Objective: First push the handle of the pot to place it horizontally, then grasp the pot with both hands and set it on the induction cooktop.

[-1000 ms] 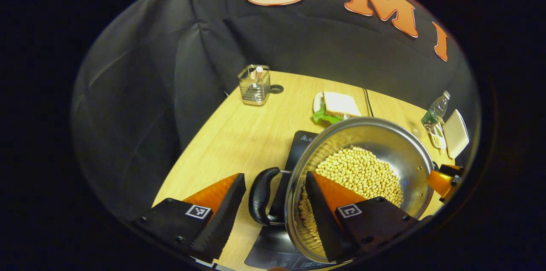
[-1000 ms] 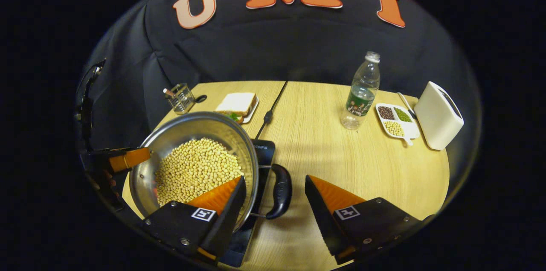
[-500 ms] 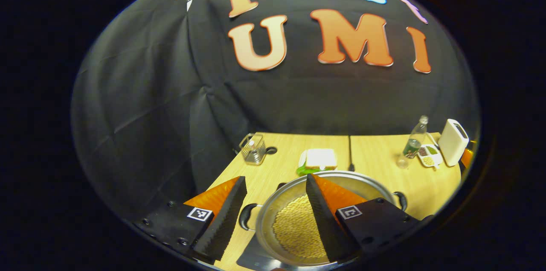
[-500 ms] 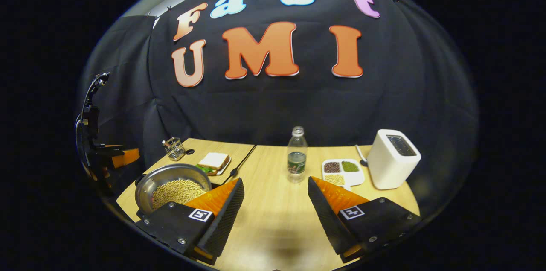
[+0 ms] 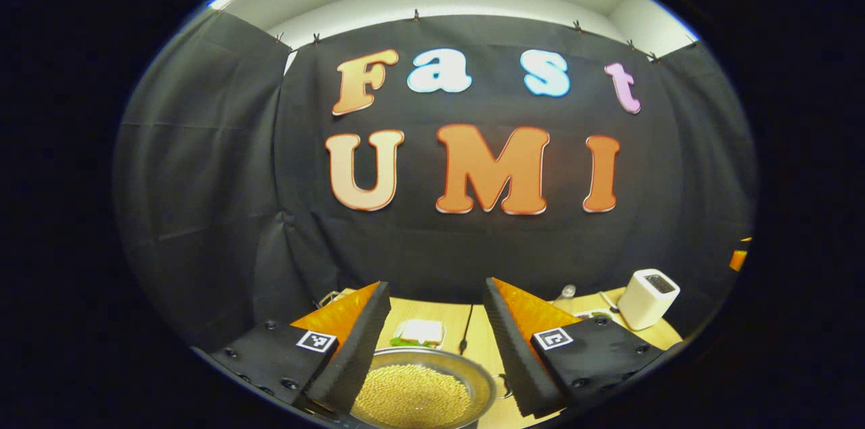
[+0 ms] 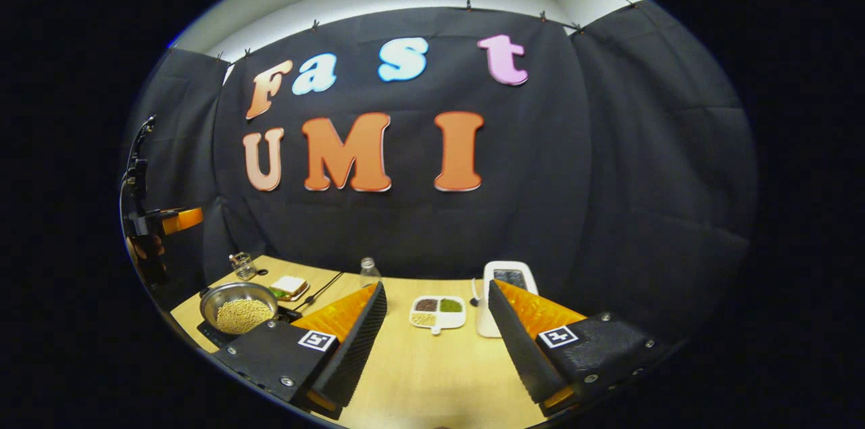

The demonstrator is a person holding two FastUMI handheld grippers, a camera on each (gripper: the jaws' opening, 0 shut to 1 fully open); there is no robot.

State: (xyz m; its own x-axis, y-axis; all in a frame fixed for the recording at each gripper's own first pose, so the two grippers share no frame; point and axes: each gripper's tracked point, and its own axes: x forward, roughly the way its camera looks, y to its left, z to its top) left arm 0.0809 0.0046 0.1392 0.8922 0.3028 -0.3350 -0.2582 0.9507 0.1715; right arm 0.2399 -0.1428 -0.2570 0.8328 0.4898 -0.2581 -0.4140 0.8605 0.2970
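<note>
The pot (image 6: 238,307), full of pale beans, sits on the dark induction cooktop (image 6: 208,332) at the lower left of the right gripper view, so the placing step looks finished. Both the left tongs (image 5: 432,341) and the right tongs (image 6: 432,341) stand wide apart, holding nothing, raised clear above the worktop (image 6: 432,375). No further move seems called for beyond resting.

Wedge-shaped ridged fingers (image 5: 358,341) — screwed mounts bearing square markers.
</note>
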